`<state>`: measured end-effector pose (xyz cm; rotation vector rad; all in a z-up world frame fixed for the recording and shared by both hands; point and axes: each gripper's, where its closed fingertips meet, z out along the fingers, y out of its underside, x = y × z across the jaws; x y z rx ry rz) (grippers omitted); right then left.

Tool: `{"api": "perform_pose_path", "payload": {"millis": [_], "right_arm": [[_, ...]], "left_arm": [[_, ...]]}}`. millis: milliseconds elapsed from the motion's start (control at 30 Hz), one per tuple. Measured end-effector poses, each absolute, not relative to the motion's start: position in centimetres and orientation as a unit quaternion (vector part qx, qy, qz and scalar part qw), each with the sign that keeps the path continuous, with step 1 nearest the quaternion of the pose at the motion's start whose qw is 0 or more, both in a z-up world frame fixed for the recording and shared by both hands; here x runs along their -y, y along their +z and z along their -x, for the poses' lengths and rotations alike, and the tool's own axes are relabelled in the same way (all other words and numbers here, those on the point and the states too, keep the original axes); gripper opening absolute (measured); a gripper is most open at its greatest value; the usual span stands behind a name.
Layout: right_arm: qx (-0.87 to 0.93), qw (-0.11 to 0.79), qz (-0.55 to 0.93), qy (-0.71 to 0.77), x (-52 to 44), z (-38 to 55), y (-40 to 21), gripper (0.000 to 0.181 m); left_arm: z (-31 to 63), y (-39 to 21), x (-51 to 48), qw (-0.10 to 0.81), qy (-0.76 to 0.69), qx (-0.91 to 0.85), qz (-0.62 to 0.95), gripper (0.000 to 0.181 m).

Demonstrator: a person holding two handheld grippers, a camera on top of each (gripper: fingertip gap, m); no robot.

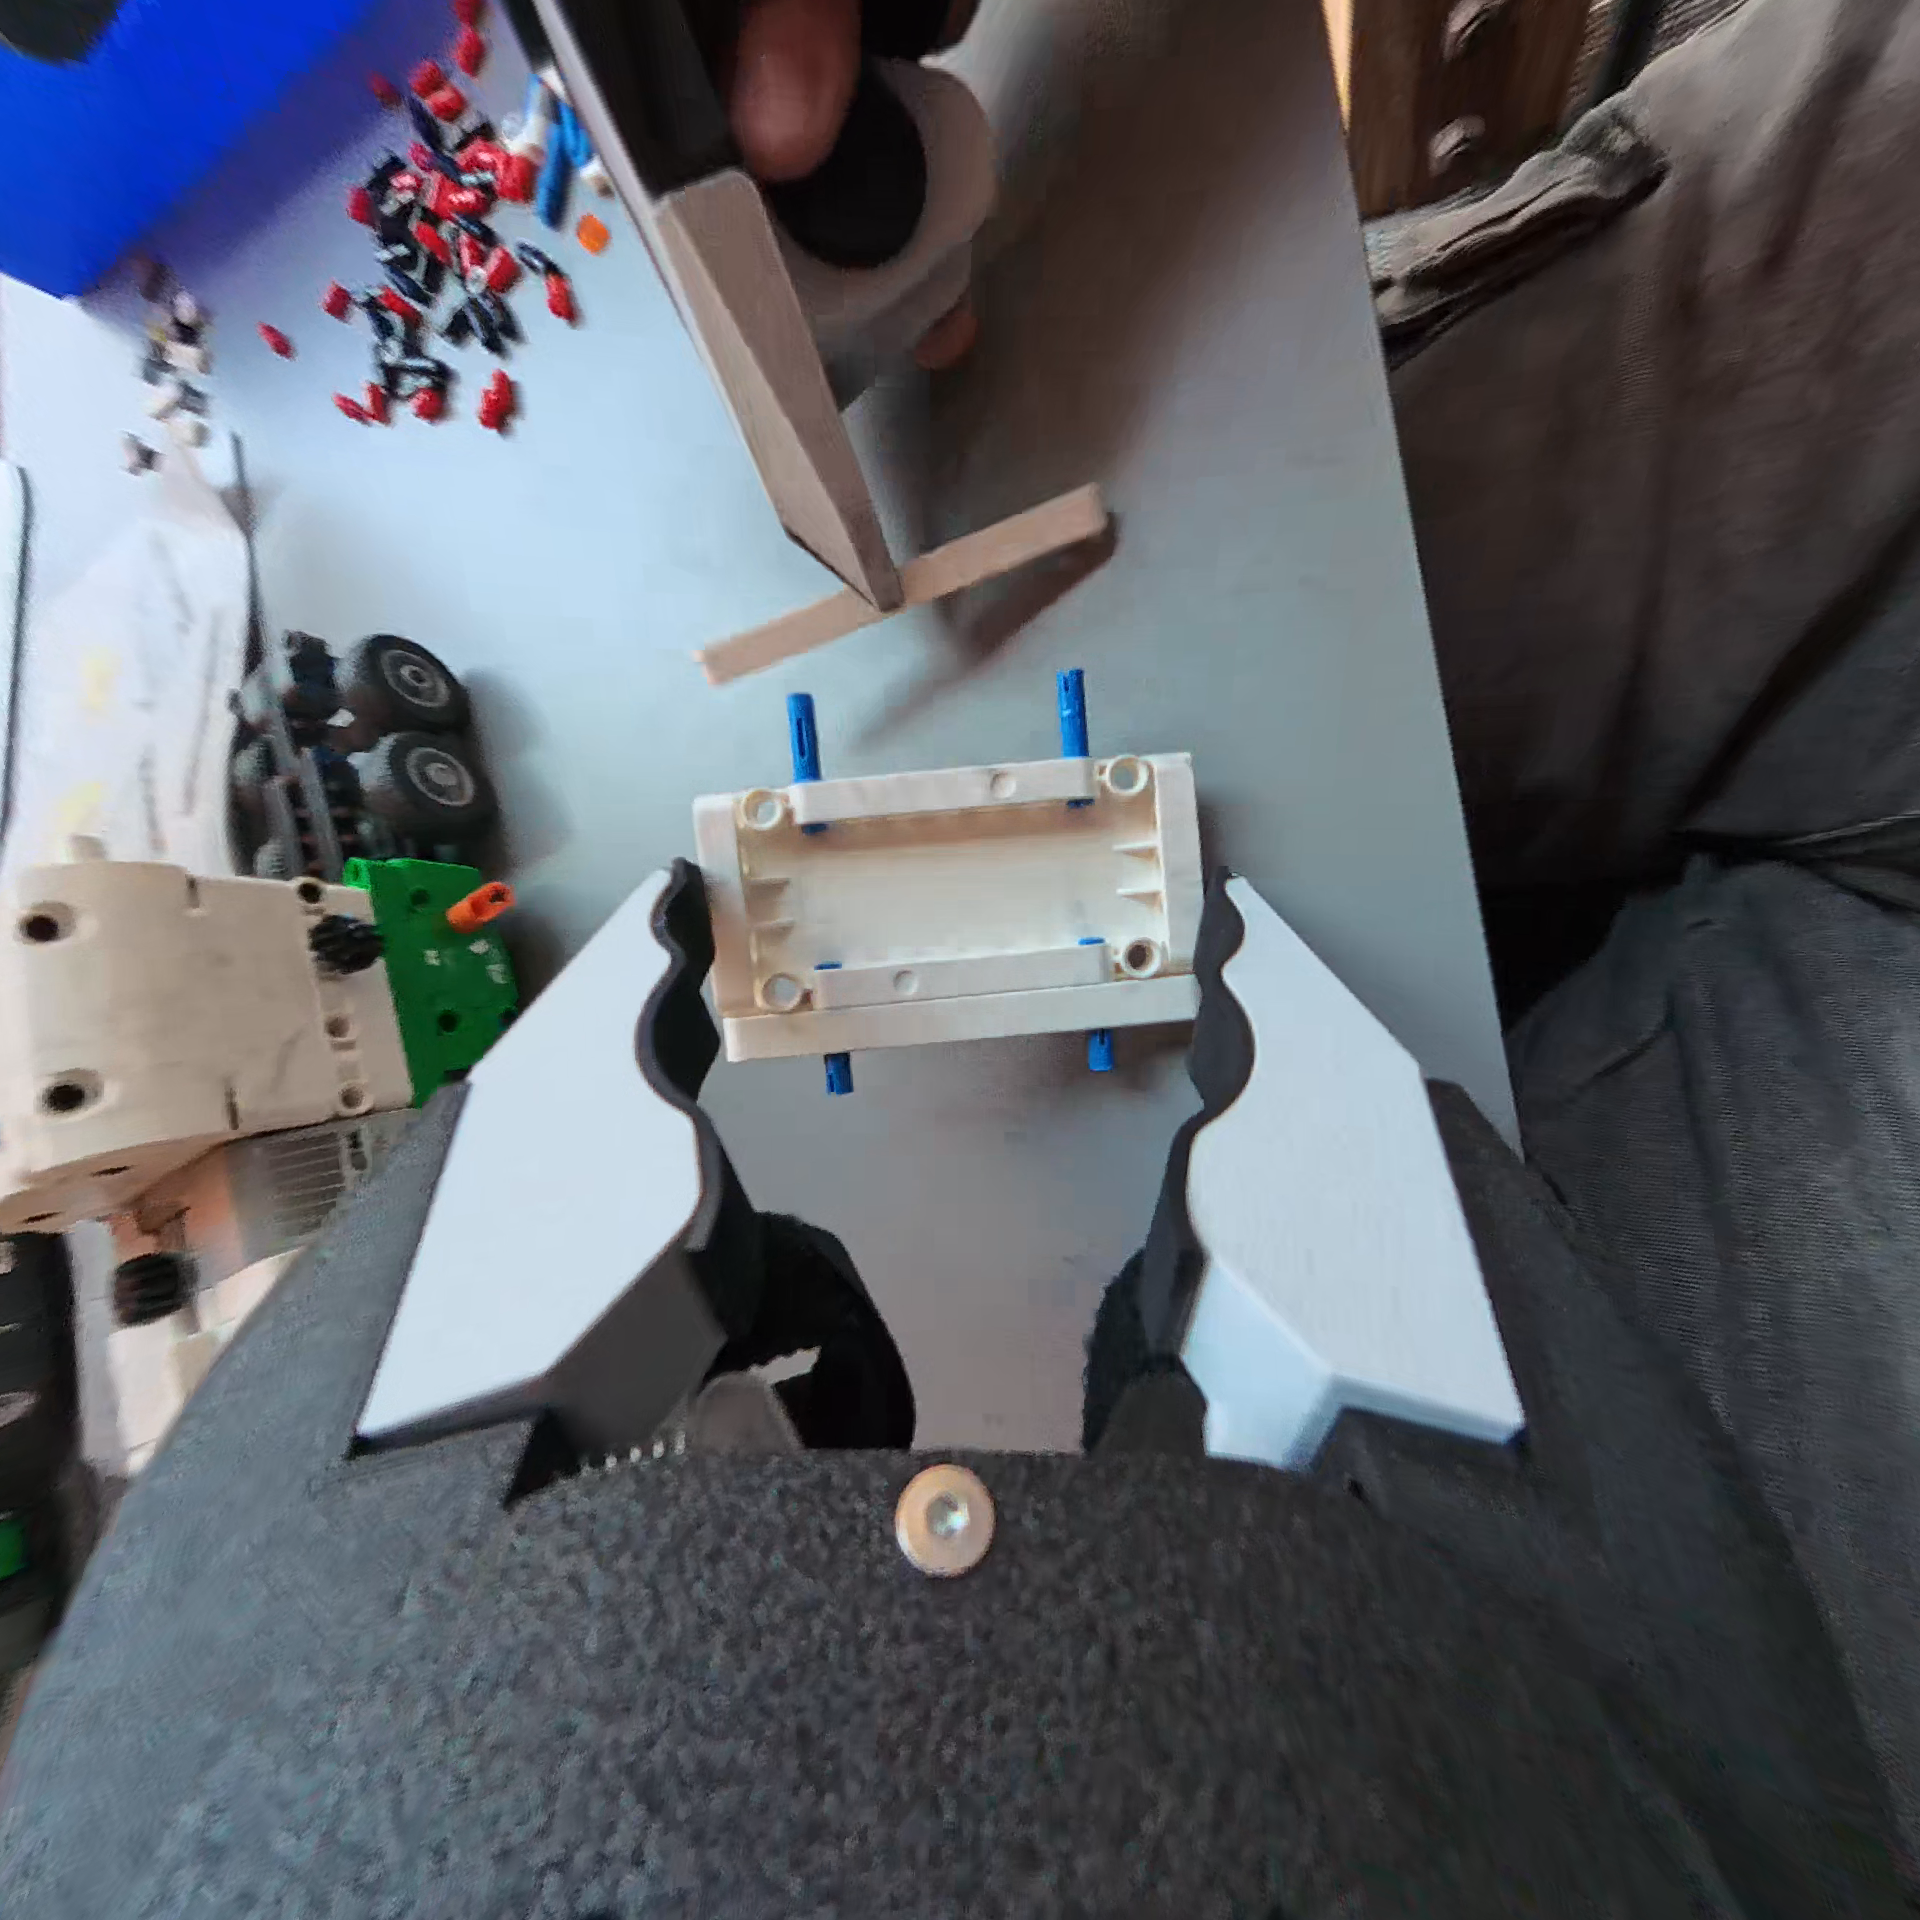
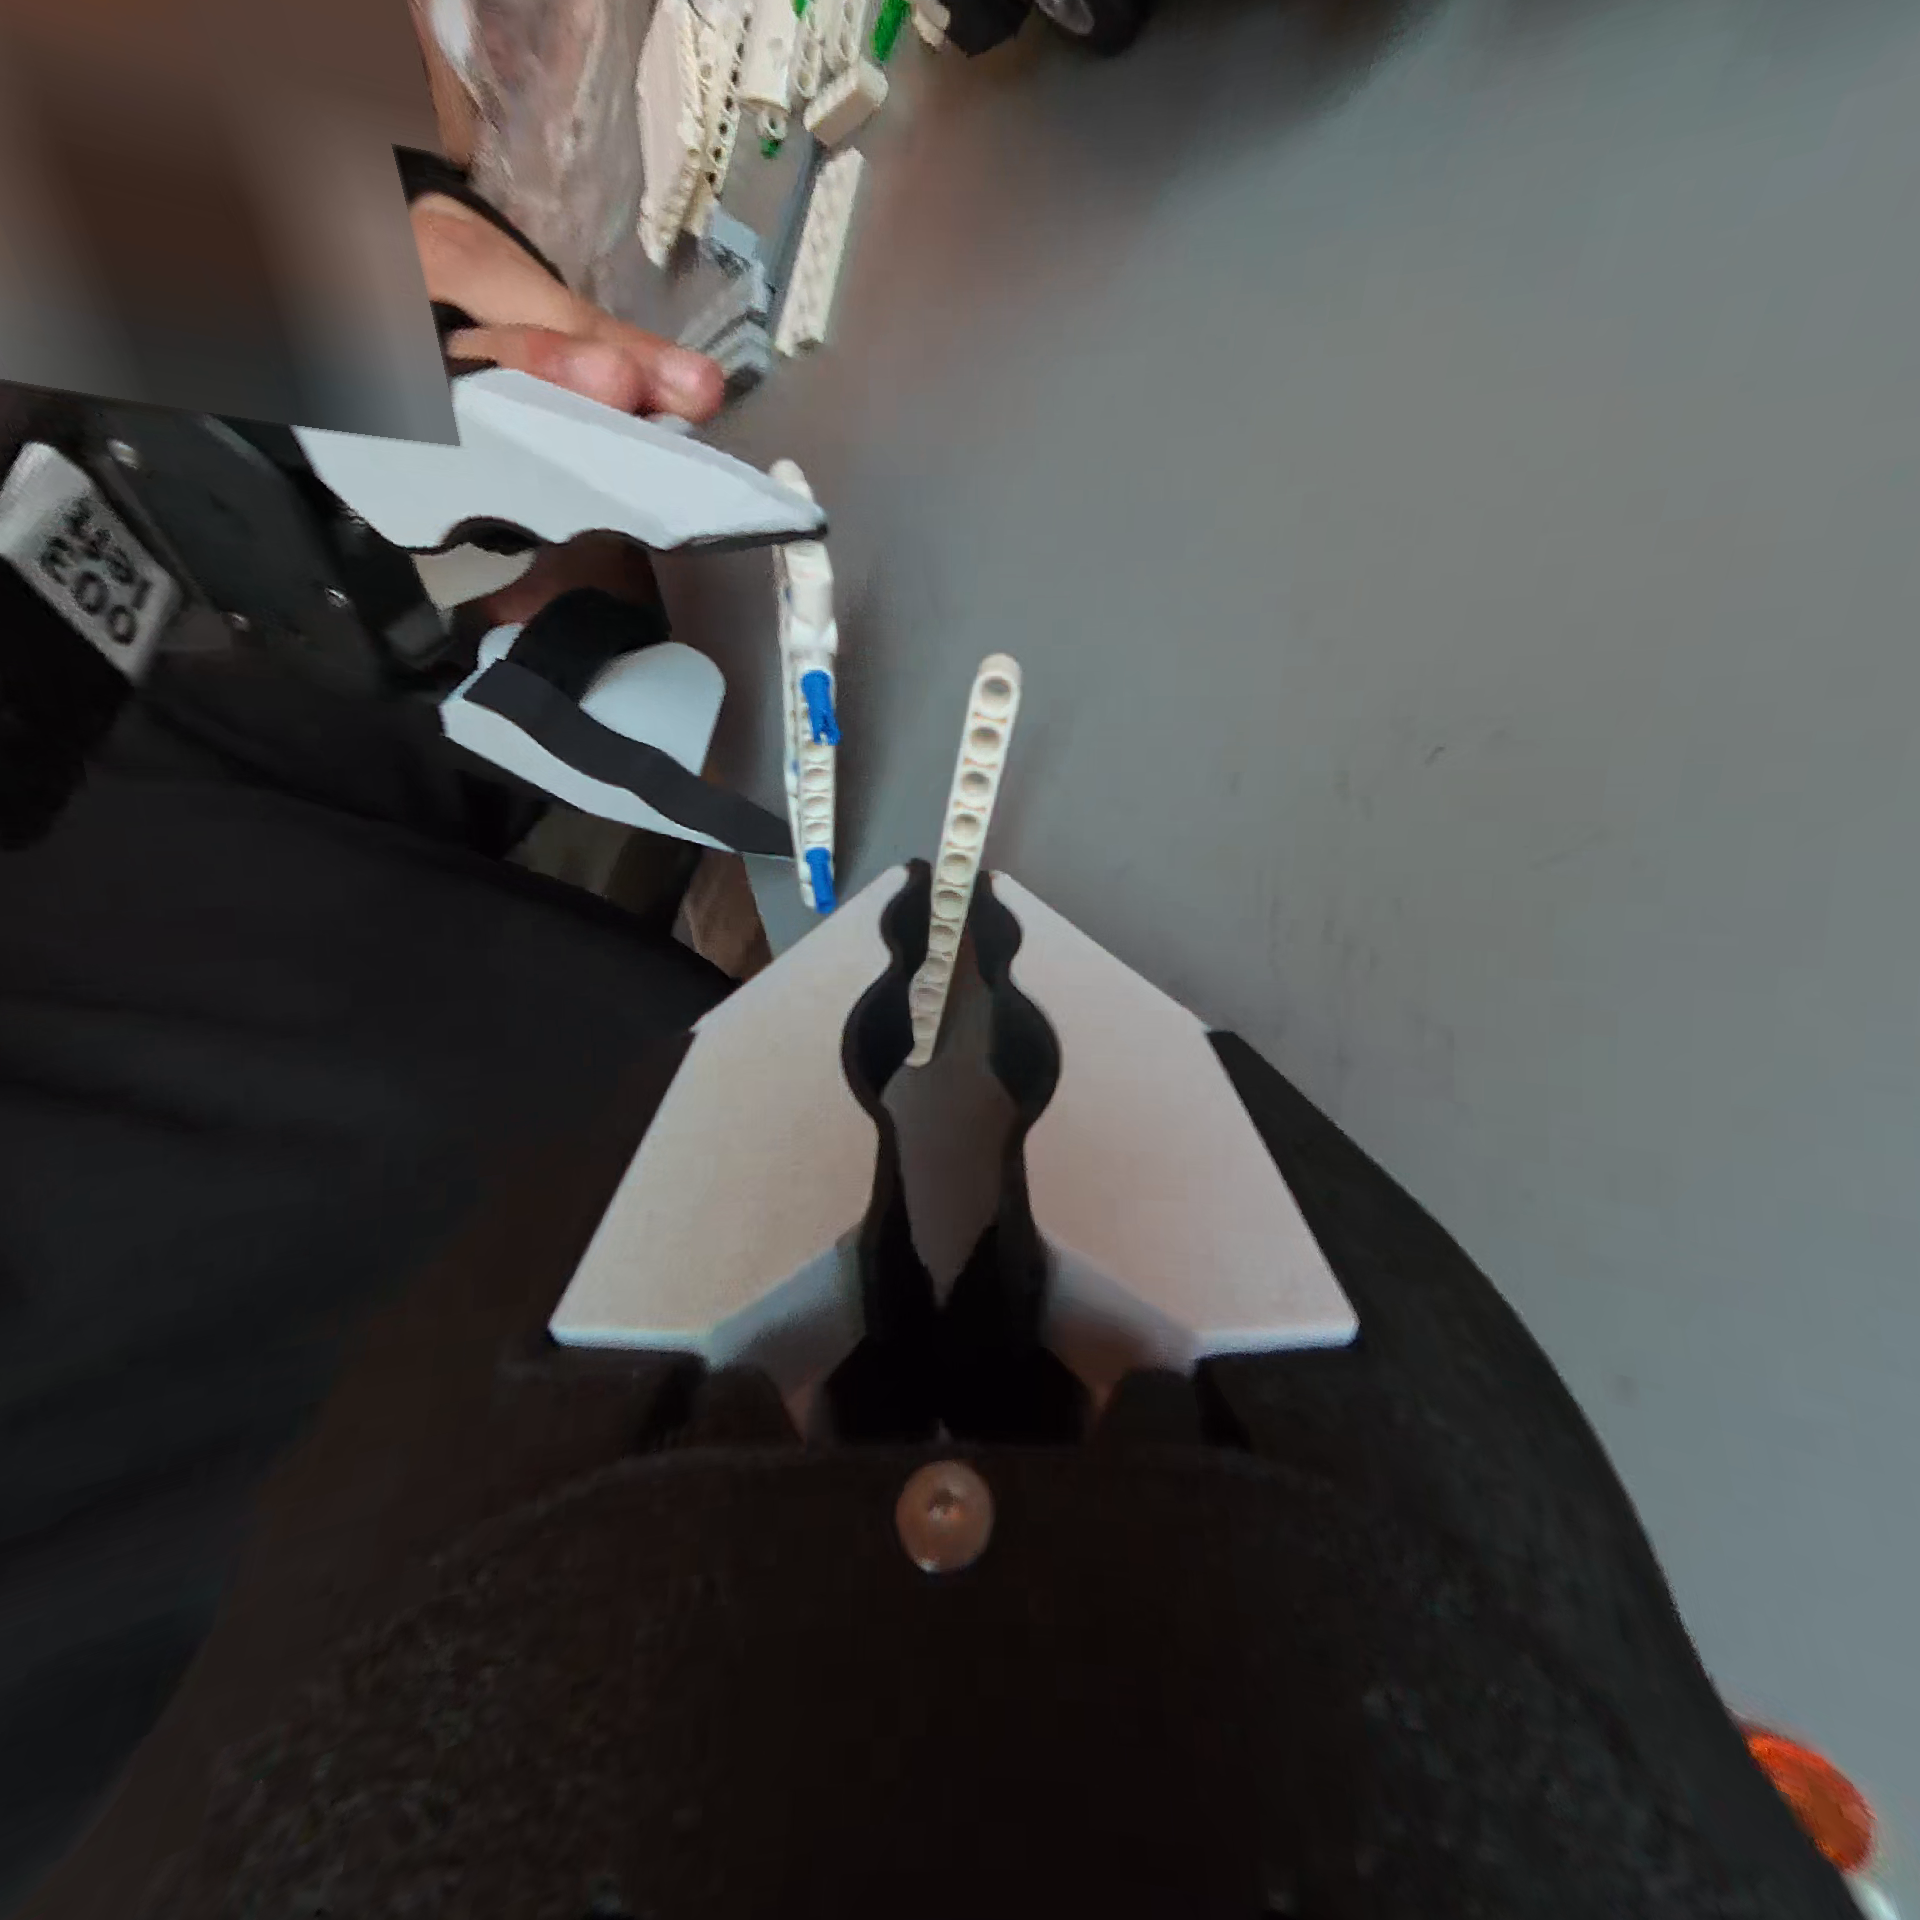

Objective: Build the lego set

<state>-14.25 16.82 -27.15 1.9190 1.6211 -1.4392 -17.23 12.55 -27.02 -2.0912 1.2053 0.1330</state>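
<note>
The white lego frame [image 1: 945, 904], a shallow rectangular panel with four blue pins [image 1: 805, 736] sticking out of its long sides, sat between the fingers of my left tongs [image 1: 951, 914]. The left finger's dark pad touched the frame's short edge; at the other end I could not tell whether the right pad was touching or only just beside it, so whether I held the frame I could not tell. The frame hung over the grey desk [image 1: 1195, 416], near its edge.

My right tongs [image 2: 951, 883] were pressed together on a long white lego beam [image 2: 966, 821] with a row of holes, pinching it near its lower end so that most of it stuck out past the tips. In the right wrist view the beam stood just beside the frame [image 2: 810, 665], seen edge-on, apart from it, with the left tongs [image 2: 800, 686] around that frame. In the left wrist view the beam [image 1: 904, 597] lay crosswise just beyond the frame, held by the right tongs [image 1: 883, 592].

Farther off on the desk lay a scatter of small red and black lego pieces [image 1: 447, 249], a blue bin [image 1: 156, 135], a partly built white and green truck body [image 1: 208, 997] and black wheels [image 1: 416, 727]. More white beams [image 2: 769, 166] lay at the far end of the desk.
</note>
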Motion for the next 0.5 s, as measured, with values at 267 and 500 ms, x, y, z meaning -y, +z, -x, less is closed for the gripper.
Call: {"api": "perform_pose_path", "payload": {"millis": [267,500], "right_arm": [[-0.639,0.079,-0.651,-0.402,-17.9,13.6,-28.1,0.008],[-0.621,0.010,-0.574,-0.534,-15.7,15.4,-24.1,0.032]], "left_arm": [[17.1,-26.1,-14.4,0.385,0.138,-0.472,0.781,0.092],[16.3,-25.8,-15.1,0.415,0.160,-0.470,0.762,0.092]]}}
